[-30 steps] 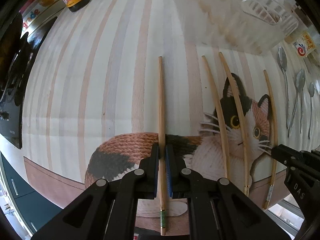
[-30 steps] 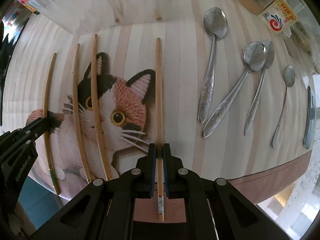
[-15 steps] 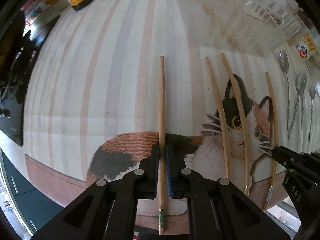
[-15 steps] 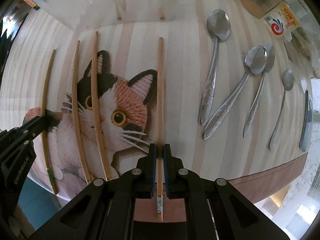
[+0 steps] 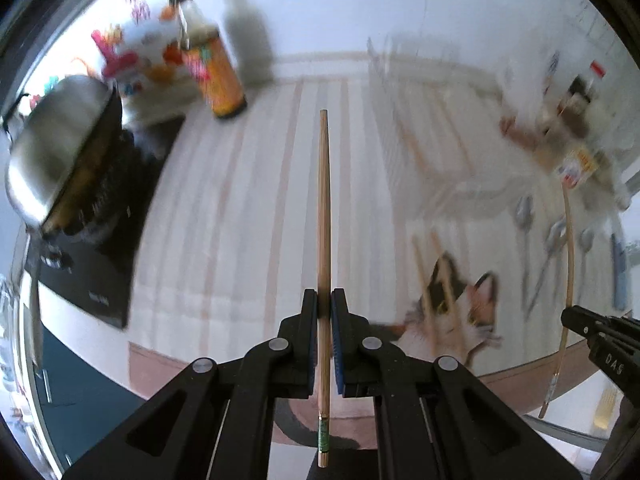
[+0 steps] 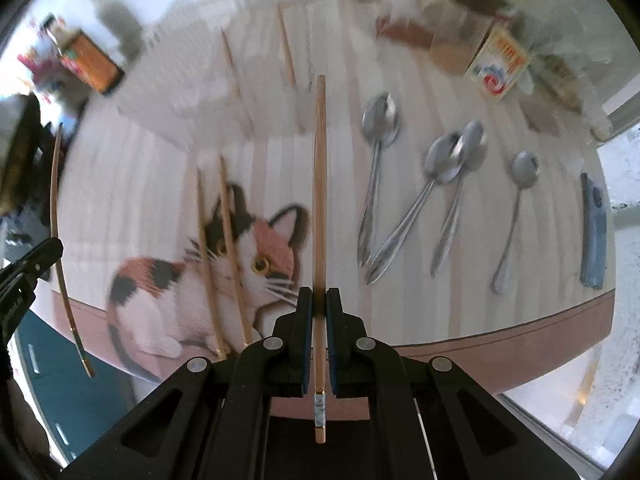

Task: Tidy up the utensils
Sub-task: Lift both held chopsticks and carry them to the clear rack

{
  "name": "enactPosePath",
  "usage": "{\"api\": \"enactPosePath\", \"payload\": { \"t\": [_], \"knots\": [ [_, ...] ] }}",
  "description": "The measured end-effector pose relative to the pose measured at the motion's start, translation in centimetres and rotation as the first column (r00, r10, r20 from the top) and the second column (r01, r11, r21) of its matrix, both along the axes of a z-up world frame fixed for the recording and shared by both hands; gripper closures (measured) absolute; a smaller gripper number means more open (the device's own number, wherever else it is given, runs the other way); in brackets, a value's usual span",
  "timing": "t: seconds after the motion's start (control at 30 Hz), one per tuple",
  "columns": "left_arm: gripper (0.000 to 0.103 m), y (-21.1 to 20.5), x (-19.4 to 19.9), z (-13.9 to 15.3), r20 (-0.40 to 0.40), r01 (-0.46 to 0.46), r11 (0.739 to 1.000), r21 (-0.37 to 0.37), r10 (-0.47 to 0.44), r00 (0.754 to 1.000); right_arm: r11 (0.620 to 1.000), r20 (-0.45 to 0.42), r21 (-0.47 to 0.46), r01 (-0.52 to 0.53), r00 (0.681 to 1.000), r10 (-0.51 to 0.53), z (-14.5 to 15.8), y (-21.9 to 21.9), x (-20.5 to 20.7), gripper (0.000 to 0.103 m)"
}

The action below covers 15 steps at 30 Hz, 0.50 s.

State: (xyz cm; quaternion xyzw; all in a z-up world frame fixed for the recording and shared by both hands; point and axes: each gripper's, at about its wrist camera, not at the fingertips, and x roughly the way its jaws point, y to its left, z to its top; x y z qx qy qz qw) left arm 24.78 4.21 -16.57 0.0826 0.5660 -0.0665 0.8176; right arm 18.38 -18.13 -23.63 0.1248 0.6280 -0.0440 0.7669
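On the counter point(image 6: 440, 312) lies a mat point(image 6: 140, 184), and two chopsticks point(image 6: 224, 248) rest side by side on it, near its front edge. To their right, four spoons point(image 6: 376, 168) lie in a row, bowls toward the back; the two middle ones overlap at the bowls. A flat bar-shaped thing point(image 6: 594, 232) lies right of the last spoon. Behind the chopsticks stands a clear rack point(image 5: 432, 128) with two more sticks in it. A bottle point(image 5: 218, 76) stands at the back left, with a pot point(image 5: 60, 148) on a stove further left. Packets point(image 6: 496, 64) crowd the back right corner. The left claw point(image 5: 324, 336) holds a chopstick point(image 5: 323, 220) above the mat left of the pair; the right claw point(image 6: 315, 332) holds another point(image 6: 319, 200) between the pair and the spoons.
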Motion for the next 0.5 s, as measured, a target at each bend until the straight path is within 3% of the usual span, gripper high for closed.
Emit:
{"api": "enactPosePath", "payload": {
  "t": [0.1, 0.23, 0.37, 0.5],
  "knots": [
    [0.099, -0.9, 1.4, 3.2, 0.042, 0.021, 0.999, -0.050, -0.019, 0.999, 1.000, 0.068, 0.028, 0.008, 0.998, -0.010, 3.5, -1.4, 1.6, 0.096],
    [0.099, -3.0, 5.0, 6.5, 0.042, 0.047, 0.983, -0.175, -0.040, 0.998, 0.997, 0.146, 0.081, -0.003, 0.989, -0.009, 8.0, -3.2, 5.9, 0.096],
    [0.099, -5.6, 10.1, 7.4, 0.003, 0.059, 0.970, -0.236, -0.060, 0.998, 0.993, 0.178, 0.114, -0.023, 0.984, 0.002, 9.8, -3.9, 11.8, 0.096],
    [0.099, -8.0, 15.6, 6.1, -0.072, 0.054, 0.967, -0.250, -0.074, 0.995, 0.991, 0.148, 0.122, -0.053, 0.988, 0.034, 9.5, -3.7, 18.3, 0.096]
  ]
}}
